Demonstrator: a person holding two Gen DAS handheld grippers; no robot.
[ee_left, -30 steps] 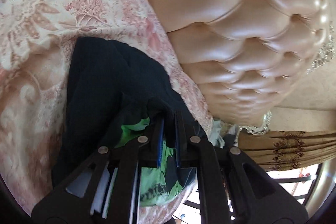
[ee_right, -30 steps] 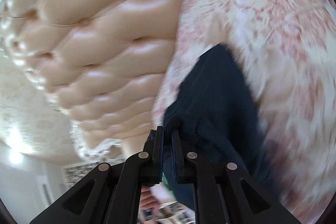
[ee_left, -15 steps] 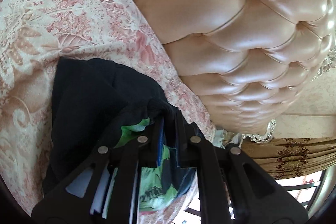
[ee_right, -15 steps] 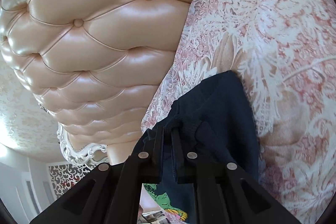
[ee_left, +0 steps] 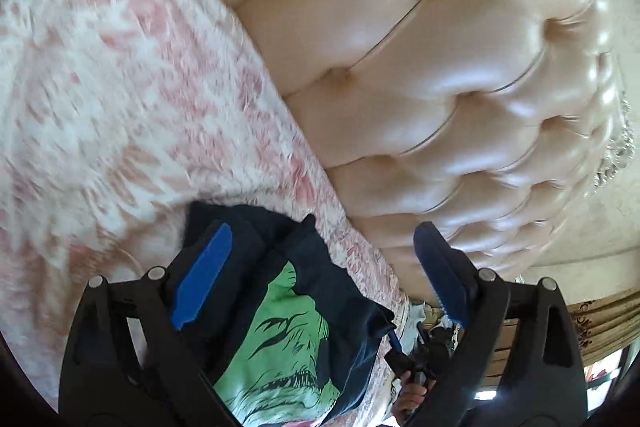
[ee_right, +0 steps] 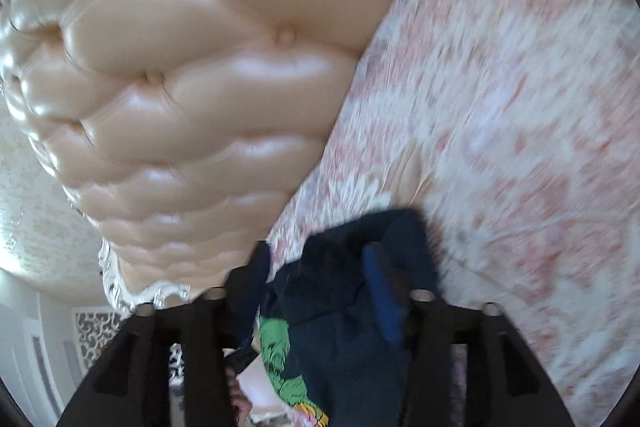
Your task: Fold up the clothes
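The left gripper (ee_left: 320, 239) stands with its jaws spread wide and opening, its blue pads (ee_left: 204, 275) clear of the cloth and nothing pinched between them; the right gripper (ee_right: 316, 259) is opening too, about half apart, with cloth lying in the gap but no pad pressing on it. Behind both runs the tufted beige headboard (ee_left: 440, 75), glossy and buttoned, meeting the bed at a slant. Below it spreads the pink-and-cream floral bedspread (ee_left: 120, 87), blurred in both views. On that bedspread lies the dark T-shirt (ee_left: 320, 267) — bunched, with a green printed figure (ee_left: 288, 339) facing up. In the left wrist view the shirt sits under and between the two fingers, nearer the left-hand one, its upper edge just past that fingertip. In the right wrist view the same shirt (ee_right: 344, 287) fills the space between the fingers — its dark folds heaped against the right-hand pad (ee_right: 380, 291).
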